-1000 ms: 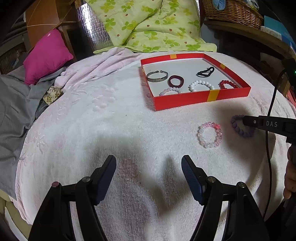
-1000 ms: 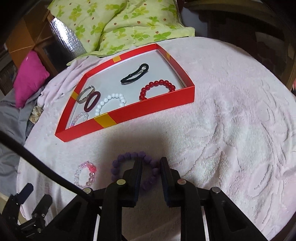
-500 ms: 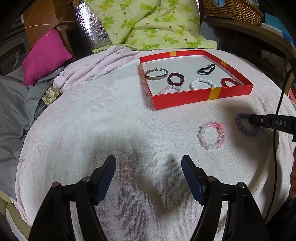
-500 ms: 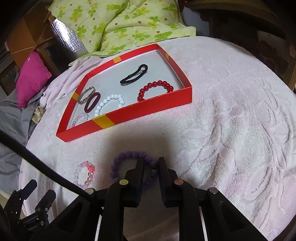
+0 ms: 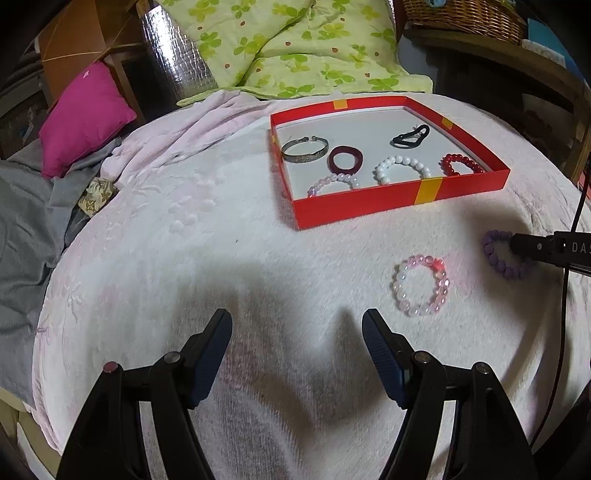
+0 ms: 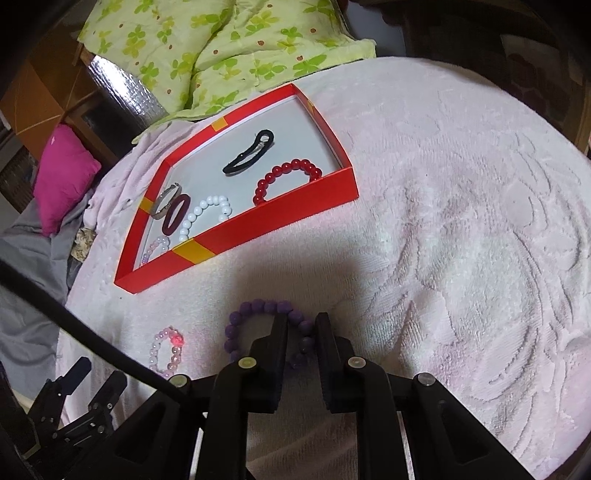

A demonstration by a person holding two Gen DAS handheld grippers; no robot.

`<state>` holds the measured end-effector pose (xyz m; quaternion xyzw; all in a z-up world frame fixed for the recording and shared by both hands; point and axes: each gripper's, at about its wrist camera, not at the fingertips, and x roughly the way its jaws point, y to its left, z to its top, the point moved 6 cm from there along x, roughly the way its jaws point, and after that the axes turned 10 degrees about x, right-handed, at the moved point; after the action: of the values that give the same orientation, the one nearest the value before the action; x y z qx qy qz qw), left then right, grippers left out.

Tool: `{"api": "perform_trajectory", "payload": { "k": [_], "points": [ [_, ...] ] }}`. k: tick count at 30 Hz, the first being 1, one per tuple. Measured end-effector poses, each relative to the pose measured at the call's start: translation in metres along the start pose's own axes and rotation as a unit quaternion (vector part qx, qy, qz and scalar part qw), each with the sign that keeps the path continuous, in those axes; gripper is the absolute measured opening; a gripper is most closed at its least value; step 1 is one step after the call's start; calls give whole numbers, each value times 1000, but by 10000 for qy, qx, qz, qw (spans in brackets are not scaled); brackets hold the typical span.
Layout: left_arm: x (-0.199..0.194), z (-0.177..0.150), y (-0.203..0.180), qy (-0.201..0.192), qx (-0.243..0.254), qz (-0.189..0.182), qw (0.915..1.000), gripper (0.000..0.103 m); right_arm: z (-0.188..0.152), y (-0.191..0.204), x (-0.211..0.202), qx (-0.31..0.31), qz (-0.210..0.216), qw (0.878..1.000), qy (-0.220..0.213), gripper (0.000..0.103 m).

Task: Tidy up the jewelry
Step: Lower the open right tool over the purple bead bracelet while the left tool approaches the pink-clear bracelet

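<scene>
A purple bead bracelet (image 6: pixel 258 306) lies on the pale pink blanket, and my right gripper (image 6: pixel 301 321) is shut on its right side, with beads pinched between the pads. In the left wrist view the same purple bracelet (image 5: pixel 495 254) shows at the right with the right gripper (image 5: pixel 517 243) on it. A pink and clear bead bracelet (image 5: pixel 421 284) lies loose to its left. My left gripper (image 5: pixel 297 321) stands open over bare blanket, holding nothing. The red box (image 5: pixel 369 206) holds a silver bangle (image 5: pixel 304 149), a dark red hair tie (image 5: pixel 345 158), white beads (image 5: pixel 402 168), red beads (image 5: pixel 461 164), pale pink beads (image 5: pixel 332 182) and a black clip (image 5: pixel 412 136).
A magenta cushion (image 5: pixel 85 118) and grey cloth (image 5: pixel 26 221) lie at the left edge of the bed. A green flowered quilt (image 5: pixel 295 48) is piled behind the box. A wicker basket (image 5: pixel 465 14) sits on a shelf at the back right. A black cable (image 6: pixel 74 325) crosses the lower left.
The right gripper's fingers drew closer together on the purple bracelet's beads. The left gripper kept still and open.
</scene>
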<state>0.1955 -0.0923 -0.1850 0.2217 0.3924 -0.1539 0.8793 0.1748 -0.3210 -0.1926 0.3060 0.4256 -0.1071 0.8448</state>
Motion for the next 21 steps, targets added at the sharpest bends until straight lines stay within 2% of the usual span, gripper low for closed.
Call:
{"api": "perform_trajectory", "payload": {
  "k": [14,21],
  "points": [
    [13,22,-17,4,172,2,9999,74,4,-5,2,266,228,9992,209,18],
    [24,27,-23,79,73,-363,9993,74,5,-5,3,354,258,9987,245,18]
  ]
}}
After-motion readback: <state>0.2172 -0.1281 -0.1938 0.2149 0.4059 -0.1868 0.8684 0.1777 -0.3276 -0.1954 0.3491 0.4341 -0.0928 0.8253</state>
